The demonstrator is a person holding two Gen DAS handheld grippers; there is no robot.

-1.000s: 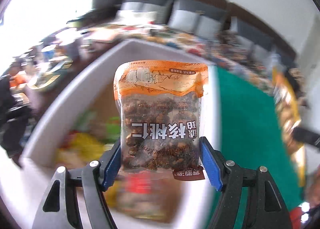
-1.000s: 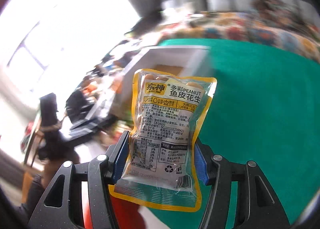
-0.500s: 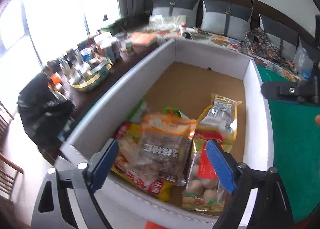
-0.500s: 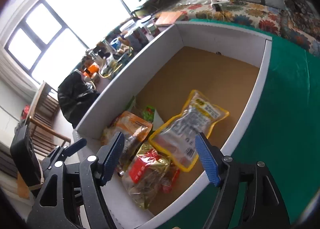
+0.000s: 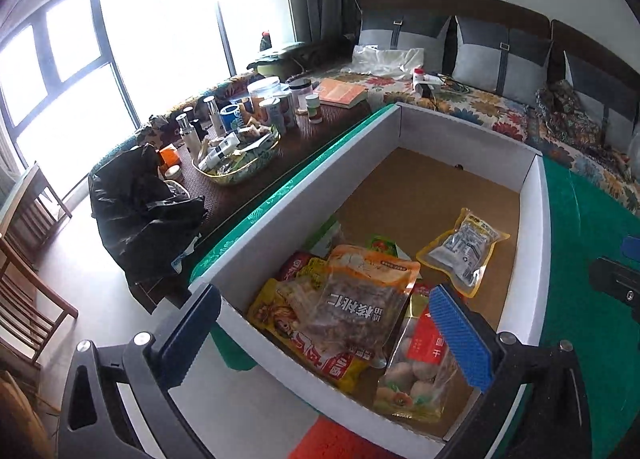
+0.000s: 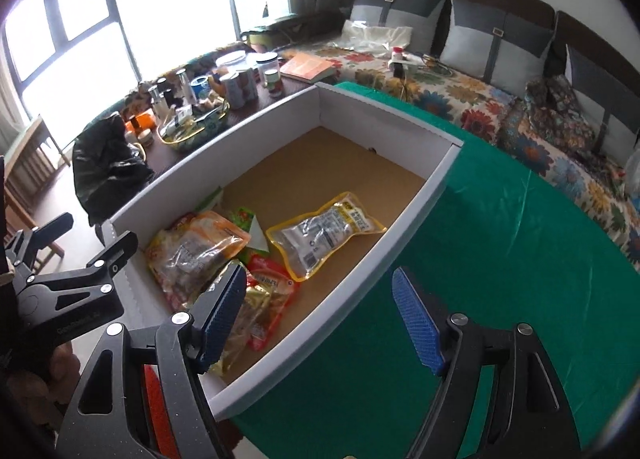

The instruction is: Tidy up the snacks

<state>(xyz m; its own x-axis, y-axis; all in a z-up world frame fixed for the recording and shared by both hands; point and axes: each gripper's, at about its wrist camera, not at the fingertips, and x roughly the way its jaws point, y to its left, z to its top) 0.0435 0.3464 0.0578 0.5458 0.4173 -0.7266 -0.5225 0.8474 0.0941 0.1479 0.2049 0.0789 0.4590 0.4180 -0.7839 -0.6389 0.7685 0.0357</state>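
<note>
We hold both grippers above the white cardboard box, which sits on the green tablecloth and serves as our landmark. Our left gripper hangs over the box's near end with its jaws spread wide and nothing between its blue pads. Our right gripper hovers over the box's right wall, its jaws equally wide apart and empty.

Inside the box, on its brown floor, the orange-topped walnut packet lies on top of the pile at the near end, overlapping a yellow-and-red snack bag. Just beside it, toward the right wall, lies a clear bag with a red label. The yellow-edged peanut packet lies flat by itself a little farther in, near the right wall and apart from the pile. A green packet peeks out from behind the walnut packet.

Beyond the box's left wall stands a dark side table crowded with jars and bottles, with a black bag at its end. Past the box's far wall runs a floral-covered sofa.
</note>
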